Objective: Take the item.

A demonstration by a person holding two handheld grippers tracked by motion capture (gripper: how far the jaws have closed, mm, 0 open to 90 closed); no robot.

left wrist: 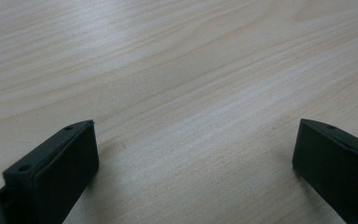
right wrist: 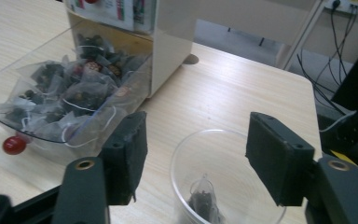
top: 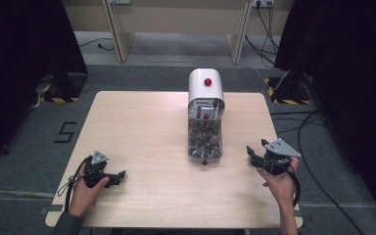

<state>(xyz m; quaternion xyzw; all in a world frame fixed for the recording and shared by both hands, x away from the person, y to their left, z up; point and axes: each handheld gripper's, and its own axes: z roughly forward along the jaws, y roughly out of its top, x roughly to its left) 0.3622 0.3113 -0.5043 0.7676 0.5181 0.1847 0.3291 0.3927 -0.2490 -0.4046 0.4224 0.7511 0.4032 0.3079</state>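
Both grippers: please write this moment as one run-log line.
left gripper: open, low over bare table | right gripper: open above clear cup holding tea bag | drawer: open, full of tea bags

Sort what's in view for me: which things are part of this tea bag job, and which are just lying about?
Part of the job:
tea bag dispenser
its open clear drawer of tea bags
clear cup with one tea bag inside
right gripper
left gripper

Lying about:
floor cables
power outlet

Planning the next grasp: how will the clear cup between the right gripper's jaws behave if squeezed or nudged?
The clear cup looks thin-walled, so it probably flexes under a squeeze. Holding one tea bag, it is likely light and may slide or tip.
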